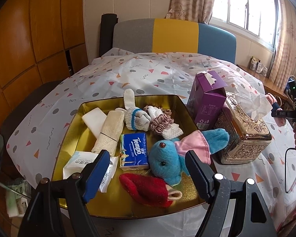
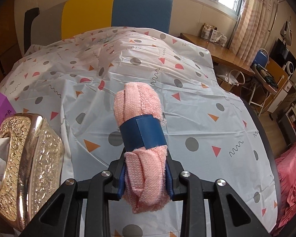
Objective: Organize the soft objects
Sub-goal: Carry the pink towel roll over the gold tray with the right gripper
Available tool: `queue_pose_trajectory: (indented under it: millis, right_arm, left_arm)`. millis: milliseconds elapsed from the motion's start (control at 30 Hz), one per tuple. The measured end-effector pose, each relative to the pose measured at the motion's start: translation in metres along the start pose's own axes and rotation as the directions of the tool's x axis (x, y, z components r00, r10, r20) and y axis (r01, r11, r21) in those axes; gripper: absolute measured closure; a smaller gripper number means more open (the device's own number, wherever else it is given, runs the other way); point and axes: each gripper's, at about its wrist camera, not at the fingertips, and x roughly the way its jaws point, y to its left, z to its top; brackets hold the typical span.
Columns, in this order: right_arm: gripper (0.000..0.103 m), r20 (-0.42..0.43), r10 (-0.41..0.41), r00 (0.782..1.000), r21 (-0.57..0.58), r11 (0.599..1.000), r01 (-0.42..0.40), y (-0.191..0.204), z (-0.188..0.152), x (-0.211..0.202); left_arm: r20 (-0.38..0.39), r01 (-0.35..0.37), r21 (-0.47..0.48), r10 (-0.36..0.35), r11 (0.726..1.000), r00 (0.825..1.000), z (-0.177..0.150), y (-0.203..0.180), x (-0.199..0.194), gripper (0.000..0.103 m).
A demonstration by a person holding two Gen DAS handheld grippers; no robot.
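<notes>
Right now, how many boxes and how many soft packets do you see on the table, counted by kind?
Boxes: 2 (purple carton, gold tissue box)
Soft packets: 2 (blue Tempo tissue pack, white packet)
Total: 4

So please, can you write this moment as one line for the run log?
right hand-held gripper: shut on pink rolled towel, above tablecloth | left hand-held gripper: open, over gold tray | towel not in tray
</notes>
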Motion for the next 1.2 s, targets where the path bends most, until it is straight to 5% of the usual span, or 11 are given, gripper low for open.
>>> queue_pose_trajectory:
  millis: [467,767,1000,1200]
  right_arm:
    - [0.072,0.105,0.106,0.989,-0.060,0.993,-0.100,0.050,0.043,-0.047]
    - [0.072,0.209,0.202,0.957,-0.168,0.971,-0.168,0.116,0.077,-0.097]
    - [0.072,0.230,0.327,0.917,-0.291,0.922,-0.256,0.178,0.073,-0.131]
    - [0.072,0.150,0.438,0.886,-0.408,0.844,-0.348,0.237,0.042,-0.140]
  left_arm:
    - [-0.001,-0.004,0.001,0.004,1.000,1.000,0.000,0.002,0.001,0.024]
    - [-0.004,-0.016,-0.010,0.016,1.000,1.000,-0.002,0.009,0.000,0.024]
    - [-0.013,-0.026,-0.023,0.026,0.999,1.000,-0.005,0.015,0.003,0.024]
    - [-0.005,-0.062,-0.078,0.062,0.995,0.998,-0.005,0.034,0.002,0.024]
